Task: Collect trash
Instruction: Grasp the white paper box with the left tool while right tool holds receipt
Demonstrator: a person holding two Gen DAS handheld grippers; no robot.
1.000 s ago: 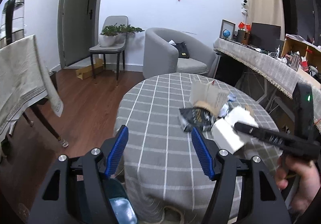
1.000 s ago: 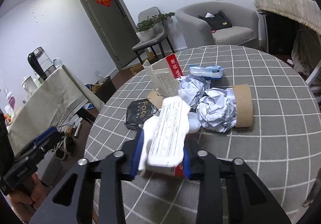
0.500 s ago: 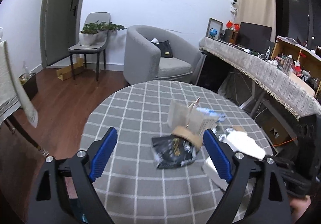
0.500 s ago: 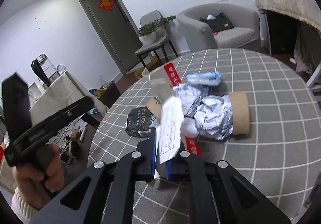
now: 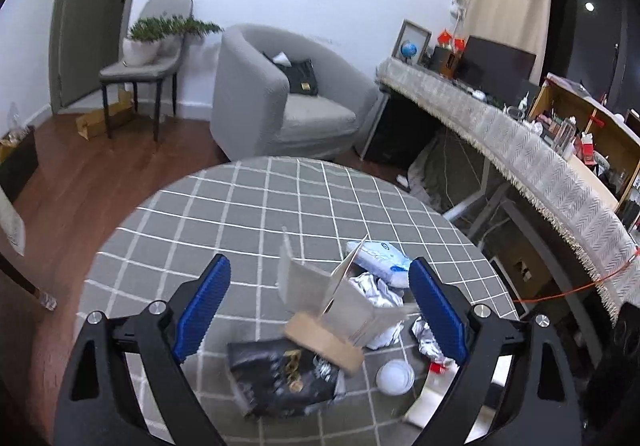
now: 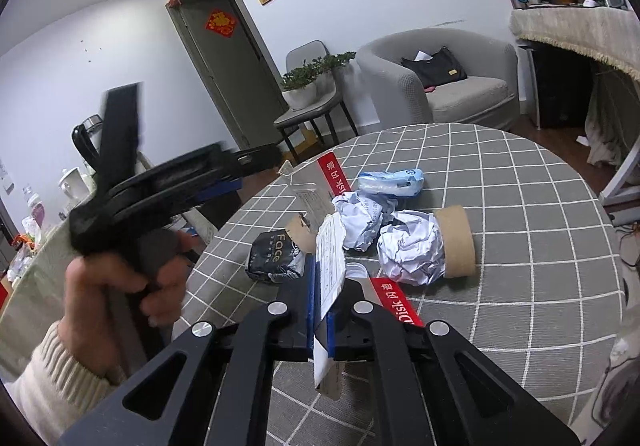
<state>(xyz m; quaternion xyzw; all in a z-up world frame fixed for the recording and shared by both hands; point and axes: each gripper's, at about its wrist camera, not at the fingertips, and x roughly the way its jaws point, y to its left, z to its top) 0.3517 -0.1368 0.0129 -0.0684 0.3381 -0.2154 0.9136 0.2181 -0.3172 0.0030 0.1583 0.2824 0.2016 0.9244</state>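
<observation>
Trash lies heaped on the round table (image 5: 256, 206) under its grey checked cloth, toward the table's right-hand edge as the left wrist camera sees it, and two pickups are under way at once. The right gripper (image 6: 320, 292) has just been closing and its blue pads now pinch a flattened white printed carton (image 6: 330, 254) edge-on, with the sheet standing upright between them and its lower end sticking out below the jaws. The left gripper (image 5: 316, 310) has just been opening; its jaws stand wide and empty above the near side of the heap, framing an opened cardboard sleeve (image 5: 320, 286), a black foil pouch (image 5: 280, 374), a white round lid (image 5: 395, 377) and scraps of crumpled foil (image 5: 376, 290). In the right wrist view the person's left hand (image 6: 116, 286) holds that gripper beside the table's left edge. To do this step well, I would keep the right jaws firmly shut and lift the carton straight up so its loose lower end does not drag the red strip (image 6: 394, 300) lying beside it. For the left, the black pouch looks the easiest target: low, soft and nearest the table's near edge. Coming down with one pad on each side of it and closing on its bunched middle should hold better than a corner. The cardboard sleeve leans over the pouch's far end and is probably light enough to be knocked over.
</observation>
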